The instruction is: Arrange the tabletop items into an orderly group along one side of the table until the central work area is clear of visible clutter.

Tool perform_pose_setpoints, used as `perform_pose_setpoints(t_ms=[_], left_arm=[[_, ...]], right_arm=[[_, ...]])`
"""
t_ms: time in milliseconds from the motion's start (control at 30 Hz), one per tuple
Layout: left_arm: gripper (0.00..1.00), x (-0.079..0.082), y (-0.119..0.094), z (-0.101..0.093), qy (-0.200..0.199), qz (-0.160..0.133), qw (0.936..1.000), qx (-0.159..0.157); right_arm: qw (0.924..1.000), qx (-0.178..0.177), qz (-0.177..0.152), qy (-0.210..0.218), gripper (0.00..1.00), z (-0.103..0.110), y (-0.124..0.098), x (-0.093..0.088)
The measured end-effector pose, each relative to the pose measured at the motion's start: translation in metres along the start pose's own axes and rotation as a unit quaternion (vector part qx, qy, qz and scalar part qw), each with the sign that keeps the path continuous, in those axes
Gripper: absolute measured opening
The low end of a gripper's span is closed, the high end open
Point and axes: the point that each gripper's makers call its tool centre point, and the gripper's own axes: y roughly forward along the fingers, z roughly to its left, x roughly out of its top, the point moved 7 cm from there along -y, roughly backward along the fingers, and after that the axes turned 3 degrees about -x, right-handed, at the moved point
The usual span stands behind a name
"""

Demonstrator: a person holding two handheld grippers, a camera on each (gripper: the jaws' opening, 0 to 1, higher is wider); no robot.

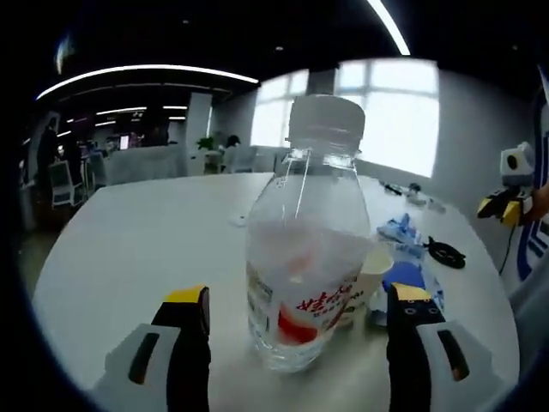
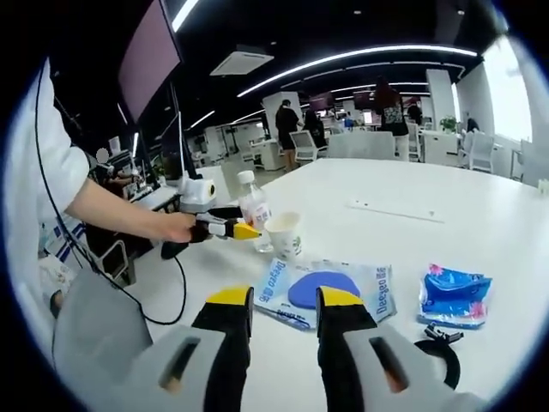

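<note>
The left gripper (image 1: 296, 330) stands open with the upright water bottle (image 1: 307, 240) between its jaws, cap up, long axis vertical, beside the paper cup (image 2: 285, 234). The right gripper (image 2: 284, 316) hovers open and empty near the blue packet (image 2: 324, 289). A clumsy squeeze might tip the tall bottle into the cup

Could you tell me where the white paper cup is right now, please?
In the right gripper view, the white paper cup stands on the white table, right beside the clear plastic bottle, behind the blue-printed flat packet.
</note>
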Motion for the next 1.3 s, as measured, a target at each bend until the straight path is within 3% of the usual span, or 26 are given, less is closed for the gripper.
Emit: perform_pose_setpoints(t_ms=[100, 167, 233, 467, 1100, 1300], left_arm=[[0.94, 0.001, -0.003, -0.005, -0.034, 0.009, 0.9994, 0.003], [0.96, 0.002, -0.007, -0.007, -0.015, 0.016, 0.9997, 0.006], [0.96, 0.006, -0.011, -0.012, -0.024, 0.018, 0.9995, 0.007], [0.96, 0.01, -0.027, -0.026, -0.047, 0.009, 0.9986, 0.021], [0.95, 0.036, -0.06, -0.063, -0.035, -0.018, 0.9981, 0.048], [0.94, 0.034, -0.065, -0.072, -0.035, -0.021, 0.9979, 0.05]], right_arm=[[1.0, -0.002, -0.007, 0.0, 0.26, -0.002, -0.004, 0.003], [0.9999, -0.003, -0.01, -0.001, 0.27, -0.004, -0.007, 0.004], [0.9999, -0.006, -0.014, 0.002, 0.28, -0.007, -0.01, 0.006], [0.9996, -0.008, -0.026, 0.01, 0.31, -0.01, -0.02, 0.01], [0.999, 0.001, -0.042, 0.014, 0.32, -0.013, -0.032, 0.012], [0.9989, 0.002, -0.044, 0.017, 0.32, -0.015, -0.032, 0.013]])
